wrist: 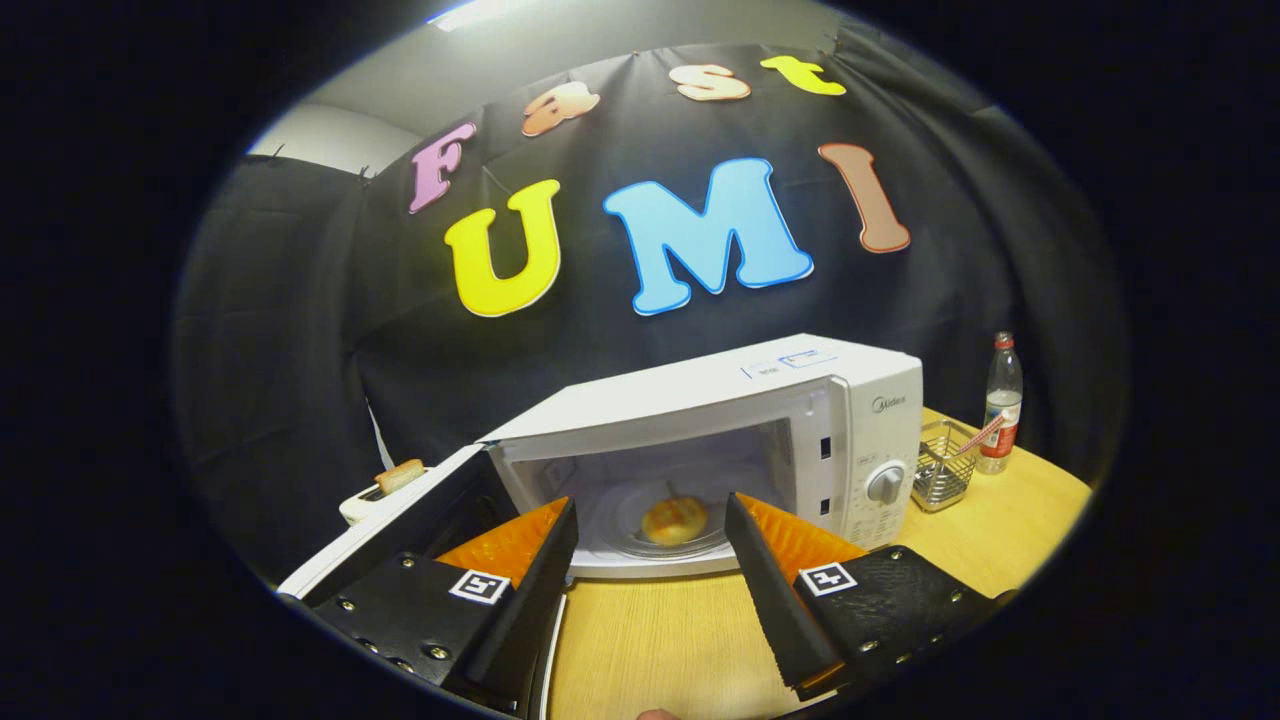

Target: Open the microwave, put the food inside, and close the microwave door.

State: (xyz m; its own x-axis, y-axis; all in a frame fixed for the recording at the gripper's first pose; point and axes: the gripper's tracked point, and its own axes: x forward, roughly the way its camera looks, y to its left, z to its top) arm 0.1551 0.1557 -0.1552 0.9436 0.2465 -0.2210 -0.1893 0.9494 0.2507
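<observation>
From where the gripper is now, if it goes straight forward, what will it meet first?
Probably the food on the glass plate inside the open microwave. The gripper has its fingers open and empty, aimed into the cavity, with bare table below them. Depth is unclear; the door hangs open beside them.

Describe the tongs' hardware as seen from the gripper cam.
The tongs have two wedge-shaped fingers tapering forward, with ridged inner faces. Each is mounted on a black textured plate fastened by small metal screws, and each plate carries a square black-and-white fiducial tag. No cables visible.
</observation>
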